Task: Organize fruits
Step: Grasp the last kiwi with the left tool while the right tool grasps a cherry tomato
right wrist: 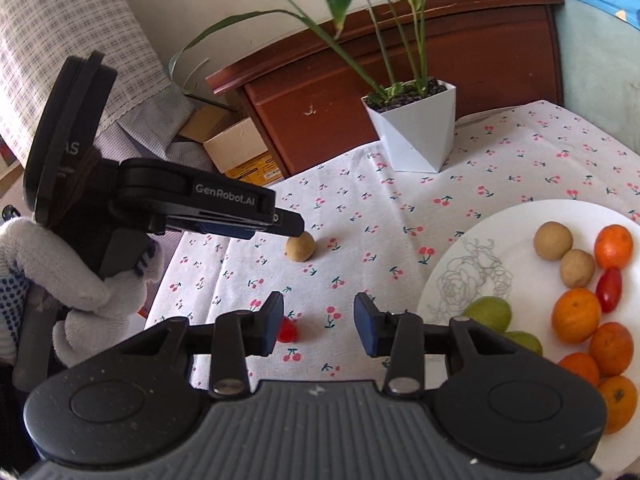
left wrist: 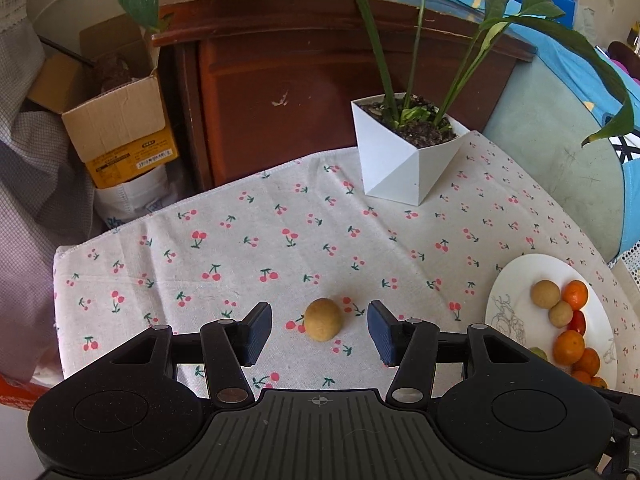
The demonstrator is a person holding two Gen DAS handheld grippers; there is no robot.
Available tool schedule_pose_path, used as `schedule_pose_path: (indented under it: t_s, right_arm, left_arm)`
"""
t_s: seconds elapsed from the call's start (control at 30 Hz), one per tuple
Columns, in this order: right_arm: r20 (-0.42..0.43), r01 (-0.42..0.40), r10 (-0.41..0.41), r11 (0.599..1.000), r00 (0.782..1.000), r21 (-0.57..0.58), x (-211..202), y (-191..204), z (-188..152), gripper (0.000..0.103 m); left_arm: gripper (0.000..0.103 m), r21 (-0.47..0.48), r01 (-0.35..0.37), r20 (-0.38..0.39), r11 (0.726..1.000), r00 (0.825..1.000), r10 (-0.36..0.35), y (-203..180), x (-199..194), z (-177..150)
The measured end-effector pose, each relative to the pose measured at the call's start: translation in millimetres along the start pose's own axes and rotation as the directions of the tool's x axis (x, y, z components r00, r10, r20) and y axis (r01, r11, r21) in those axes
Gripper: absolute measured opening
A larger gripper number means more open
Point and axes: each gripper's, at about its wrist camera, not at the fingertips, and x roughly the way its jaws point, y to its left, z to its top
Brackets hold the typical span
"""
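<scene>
A tan round fruit [left wrist: 323, 319] lies on the cherry-print cloth, between the open jaws of my left gripper [left wrist: 319, 330], untouched. It also shows in the right wrist view [right wrist: 300, 247], just under the tip of the left gripper [right wrist: 286, 226]. My right gripper [right wrist: 319, 322] is open and empty above the cloth, left of the white plate [right wrist: 480, 256]. The plate [left wrist: 516, 292] holds two tan fruits [right wrist: 553, 241], several oranges [right wrist: 576, 315], a red cherry tomato [right wrist: 609, 290] and green fruits [right wrist: 489, 312]. A small red fruit [right wrist: 288, 330] lies beside the right gripper's left finger.
A white angular pot with a leafy plant [left wrist: 400, 156] stands at the back of the cloth; long leaves hang over the table. A dark wooden cabinet [left wrist: 300, 88] and a cardboard box [left wrist: 116, 120] stand behind the table's far edge. The cloth's left edge drops off.
</scene>
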Motion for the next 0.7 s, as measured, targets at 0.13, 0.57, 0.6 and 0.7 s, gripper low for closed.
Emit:
schedule_pose_path:
  t_s: [0.13,0.57,0.6,0.7]
  right_arm:
    - [-0.021,-0.013,0.012,0.998,1.000,-0.056,9.2,11.9,-3.3,0.041]
    - [-0.056,0.004,-0.014,0.986,0.998,-0.168,33.2,31.7,-15.0,0.040]
    - [-0.059,0.006,-0.017,0.984,0.998,-0.177,35.4,33.2,-15.7,0.040]
    - [-0.063,0.017,-0.030,0.979,0.998,-0.202,39.7,37.8,-18.4,0.040]
  left_arm:
    - [0.052,0.000,-0.004,-0.008,1.000,1.000,0.004,4.4,5.1,-1.0]
    - [0.052,0.000,0.019,-0.052,1.000,0.998,-0.019,8.2,22.5,-1.6]
    - [0.052,0.003,0.018,-0.057,1.000,0.998,-0.018,8.5,23.8,-2.3]
    - [0.052,0.009,0.011,-0.066,1.000,0.998,-0.011,10.0,26.9,-4.4]
